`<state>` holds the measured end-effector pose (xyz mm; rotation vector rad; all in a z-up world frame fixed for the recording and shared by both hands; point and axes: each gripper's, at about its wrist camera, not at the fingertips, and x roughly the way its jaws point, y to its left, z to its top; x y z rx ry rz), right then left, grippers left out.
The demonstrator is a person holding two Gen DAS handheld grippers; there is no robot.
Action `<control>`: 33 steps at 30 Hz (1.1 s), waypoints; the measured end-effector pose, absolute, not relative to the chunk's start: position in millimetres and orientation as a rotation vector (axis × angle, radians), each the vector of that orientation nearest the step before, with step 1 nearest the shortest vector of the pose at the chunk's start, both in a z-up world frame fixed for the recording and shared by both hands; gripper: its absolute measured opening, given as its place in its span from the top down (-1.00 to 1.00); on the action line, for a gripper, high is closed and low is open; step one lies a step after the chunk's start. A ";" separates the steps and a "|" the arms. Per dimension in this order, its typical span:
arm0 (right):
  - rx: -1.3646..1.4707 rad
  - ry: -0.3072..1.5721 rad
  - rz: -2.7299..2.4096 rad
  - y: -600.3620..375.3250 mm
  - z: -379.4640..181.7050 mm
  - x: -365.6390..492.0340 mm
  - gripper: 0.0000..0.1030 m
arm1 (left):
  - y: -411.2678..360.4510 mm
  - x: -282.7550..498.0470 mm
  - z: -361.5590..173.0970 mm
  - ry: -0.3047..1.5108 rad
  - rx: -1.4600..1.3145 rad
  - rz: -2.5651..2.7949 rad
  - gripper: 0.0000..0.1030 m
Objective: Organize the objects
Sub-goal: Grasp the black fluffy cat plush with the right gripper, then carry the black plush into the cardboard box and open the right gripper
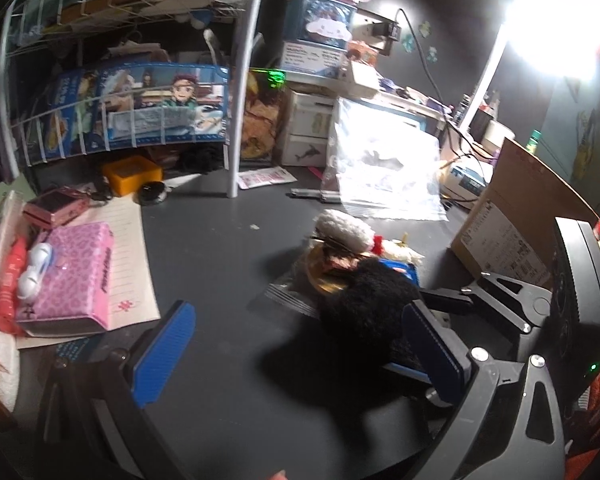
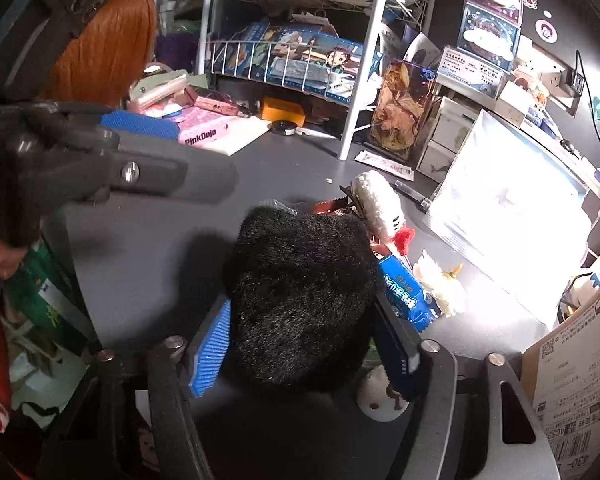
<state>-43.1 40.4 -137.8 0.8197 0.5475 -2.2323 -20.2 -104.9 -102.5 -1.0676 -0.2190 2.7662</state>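
While clamped: right gripper (image 2: 304,344) grips black fuzzy plush (image 2: 300,300) between its blue pads (image 2: 210,354), jaws narrow.
Left gripper (image 1: 296,344): jaws wide, holding nothing.
Plush: near tabletop's (image 1: 220,264) front edge.
Farther: white plush (image 2: 378,208), wire rack (image 2: 300,60).

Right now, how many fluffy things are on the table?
3: the black fluffy thing in the right tool, a white fluffy thing behind it, another beside the blue box. Others may be hidden.

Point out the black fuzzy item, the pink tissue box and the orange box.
black fuzzy item (image 2: 300,304), right wrist view, middle of fur.
pink tissue box (image 1: 74,276), left wrist view, top face.
orange box (image 1: 132,176), left wrist view, top face.
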 end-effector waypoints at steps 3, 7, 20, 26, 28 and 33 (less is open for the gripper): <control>0.809 0.515 -2.228 45.0 -132.7 -42.9 -0.09 | -98.5 -21.0 -103.2 -0.228 -1.076 2.707 -0.99; 0.785 0.429 -2.196 53.8 -117.3 -41.1 -0.06 | -93.2 -18.8 -93.3 -0.275 -1.043 2.633 -0.99; 0.554 0.403 -2.184 70.3 -60.7 -17.3 -0.06 | -65.7 -14.8 -42.8 -0.202 -0.971 2.546 -0.62; 0.434 0.419 -2.229 84.1 -13.5 -2.9 -0.06 | -48.5 -13.5 0.9 -0.176 -0.873 2.528 -0.26; 0.422 0.415 -2.248 92.2 -2.1 -2.5 -0.06 | -39.8 -15.1 17.5 -0.171 -0.843 2.520 -0.19; 0.429 0.391 -2.323 127.8 26.1 -9.6 -0.06 | 1.4 -29.5 49.0 -0.101 -0.805 2.471 -0.18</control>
